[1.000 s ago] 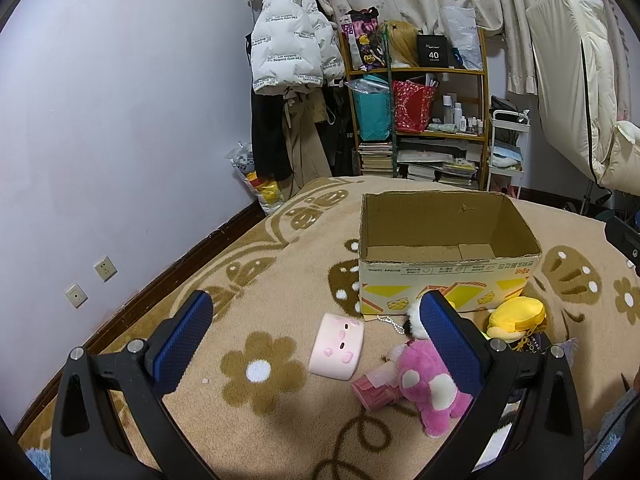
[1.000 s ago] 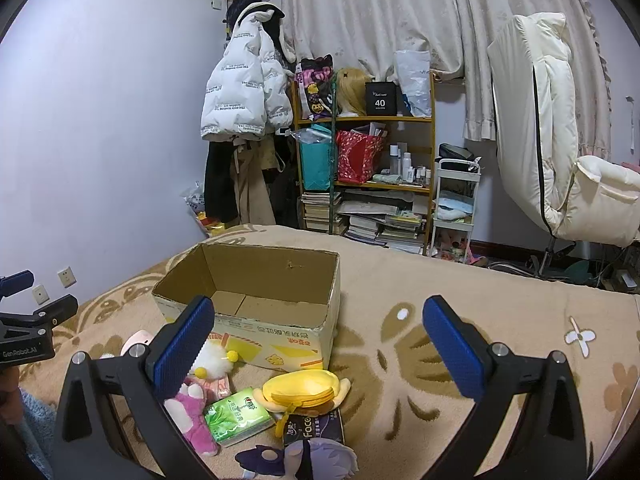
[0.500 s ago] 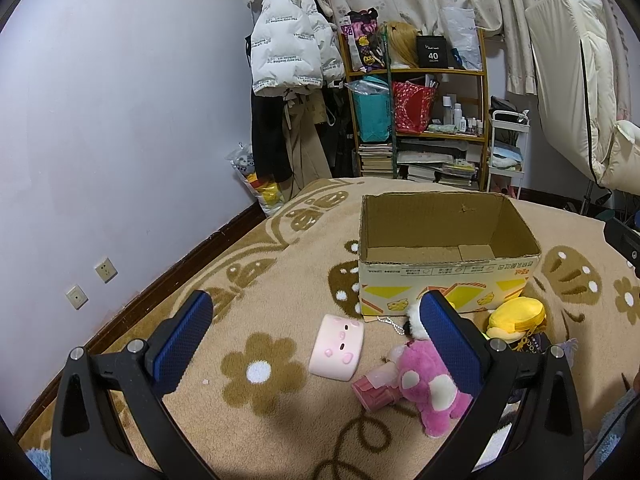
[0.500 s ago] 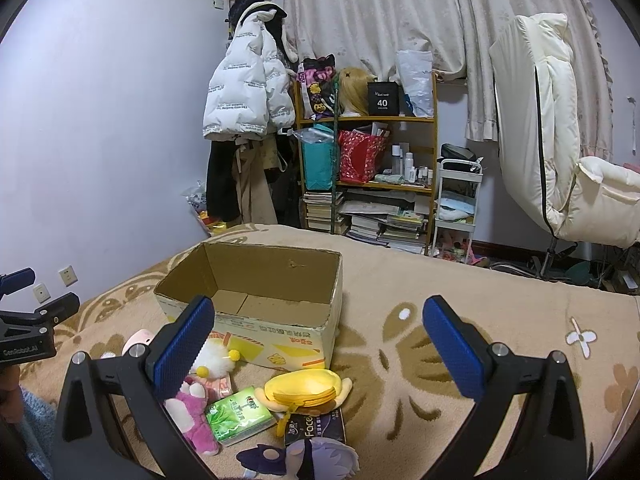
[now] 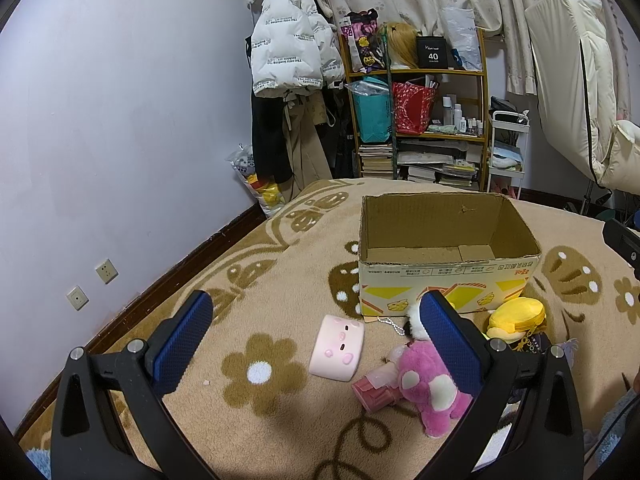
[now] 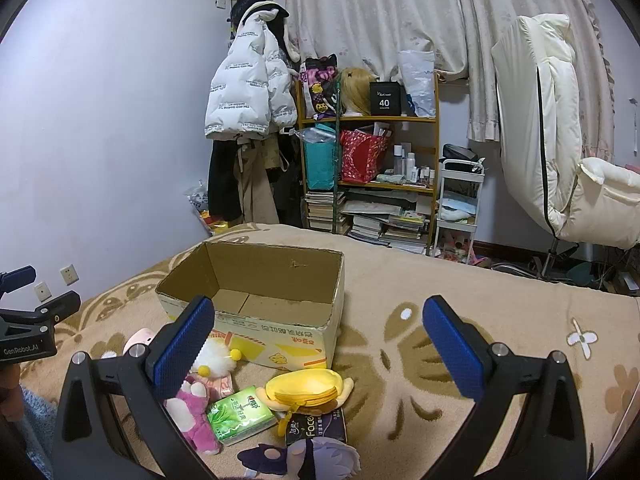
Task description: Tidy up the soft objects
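An empty open cardboard box stands on the patterned blanket; it also shows in the right wrist view. In front of it lie a pink pig cushion, a pink plush bear, a yellow plush pouch, a white fluffy toy, a green tissue pack, a dark tissue pack and a purple plush. My left gripper is open and empty, above the pig cushion. My right gripper is open and empty, above the yellow pouch.
A beige blanket with brown flowers covers the bed. A wall with sockets runs on the left. A coat rack, a cluttered shelf, a white cart and a white chair stand behind.
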`<act>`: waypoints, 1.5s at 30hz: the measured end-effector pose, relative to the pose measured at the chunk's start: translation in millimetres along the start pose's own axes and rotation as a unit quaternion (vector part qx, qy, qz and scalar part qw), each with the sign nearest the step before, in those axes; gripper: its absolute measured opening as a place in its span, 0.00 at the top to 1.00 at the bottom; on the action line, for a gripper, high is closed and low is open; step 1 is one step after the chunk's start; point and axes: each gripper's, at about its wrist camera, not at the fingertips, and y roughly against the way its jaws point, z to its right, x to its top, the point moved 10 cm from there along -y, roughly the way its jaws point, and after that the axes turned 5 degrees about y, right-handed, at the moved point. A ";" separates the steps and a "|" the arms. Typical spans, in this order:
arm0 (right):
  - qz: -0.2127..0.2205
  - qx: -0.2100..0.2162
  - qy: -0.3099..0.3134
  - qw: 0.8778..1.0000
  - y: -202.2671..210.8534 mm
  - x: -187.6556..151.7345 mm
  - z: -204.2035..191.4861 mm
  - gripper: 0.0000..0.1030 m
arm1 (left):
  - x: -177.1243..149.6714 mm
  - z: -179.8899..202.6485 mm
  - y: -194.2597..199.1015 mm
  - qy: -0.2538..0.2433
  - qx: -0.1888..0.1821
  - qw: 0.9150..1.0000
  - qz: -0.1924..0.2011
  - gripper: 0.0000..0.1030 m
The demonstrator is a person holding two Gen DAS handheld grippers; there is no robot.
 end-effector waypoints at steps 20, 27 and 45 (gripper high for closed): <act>0.000 0.002 0.004 1.000 -1.5 -3.9 -9.0 0.00 | 0.1 0.0 0.1 -0.001 0.000 1.000 0.001 0.01; -0.001 0.001 0.002 1.000 -1.0 -4.1 -9.1 0.00 | 0.1 0.1 0.1 -0.001 0.000 1.000 0.001 0.01; -0.012 0.014 -0.009 1.000 -17.0 -14.9 -26.7 0.00 | -3.4 0.6 -18.0 -0.018 0.010 0.999 -0.035 0.01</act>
